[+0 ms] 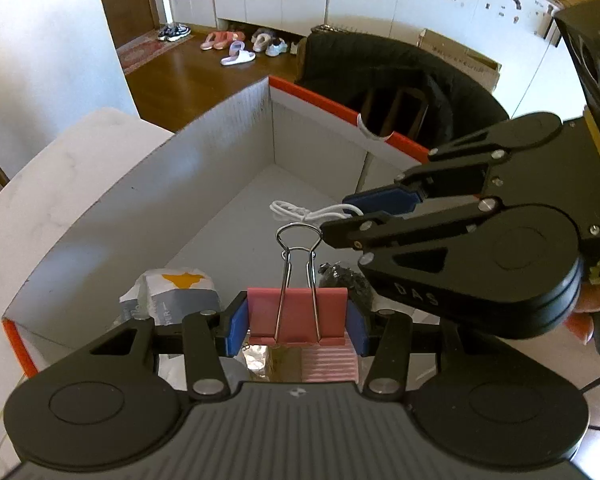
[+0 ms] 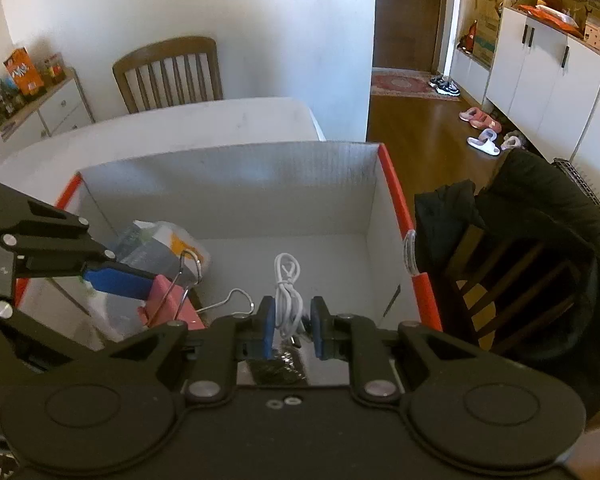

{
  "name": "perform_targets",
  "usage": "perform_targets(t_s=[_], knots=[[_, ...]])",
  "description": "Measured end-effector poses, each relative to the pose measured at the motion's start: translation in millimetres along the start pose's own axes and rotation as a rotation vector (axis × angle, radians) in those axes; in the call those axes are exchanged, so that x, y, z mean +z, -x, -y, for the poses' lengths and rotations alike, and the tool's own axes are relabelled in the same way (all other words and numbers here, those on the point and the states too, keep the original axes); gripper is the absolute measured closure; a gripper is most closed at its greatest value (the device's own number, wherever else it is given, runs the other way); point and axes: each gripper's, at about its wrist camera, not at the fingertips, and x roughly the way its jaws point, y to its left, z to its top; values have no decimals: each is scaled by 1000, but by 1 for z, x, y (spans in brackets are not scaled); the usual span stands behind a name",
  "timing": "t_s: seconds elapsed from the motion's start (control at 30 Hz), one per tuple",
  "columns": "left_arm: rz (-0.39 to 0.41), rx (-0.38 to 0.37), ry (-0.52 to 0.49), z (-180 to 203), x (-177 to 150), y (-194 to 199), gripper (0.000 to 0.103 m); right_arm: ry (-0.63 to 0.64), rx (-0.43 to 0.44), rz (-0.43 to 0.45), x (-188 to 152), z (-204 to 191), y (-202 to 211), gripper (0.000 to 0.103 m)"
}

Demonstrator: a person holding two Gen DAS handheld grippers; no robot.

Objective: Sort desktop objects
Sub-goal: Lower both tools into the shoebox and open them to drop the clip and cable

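Note:
My left gripper (image 1: 297, 322) is shut on a pink binder clip (image 1: 296, 312), whose wire handles stick up and forward. It hangs over a white cardboard box with an orange rim (image 1: 320, 100). My right gripper (image 2: 292, 328) is shut on a coiled white cable (image 2: 287, 284), also above the box. In the left wrist view the right gripper (image 1: 336, 216) comes in from the right with the white cable (image 1: 296, 211) dangling at its tips. In the right wrist view the left gripper (image 2: 148, 296) and the pink clip (image 2: 168, 300) sit at the left.
In the box (image 2: 396, 192) lie a tissue pack (image 2: 160, 244) and a small black item (image 2: 278, 372). The box stands on a white table (image 2: 180, 128). A wooden chair (image 2: 168, 72) stands behind it, and a chair draped with a black jacket (image 2: 540, 220) on the right.

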Motion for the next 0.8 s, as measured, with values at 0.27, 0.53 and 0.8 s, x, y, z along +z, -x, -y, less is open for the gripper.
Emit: perform_targets(t_s=[0.27, 0.53, 0.8], knots=[[-34, 4, -16, 3, -3, -13, 55, 20, 12, -39, 2, 5, -18, 86], [-68, 7, -11, 3, -8, -22, 55, 40, 22, -87, 2, 2, -30, 86], [-109, -2, -11, 4, -8, -30, 55, 37, 24, -127, -1, 3, -37, 85]])
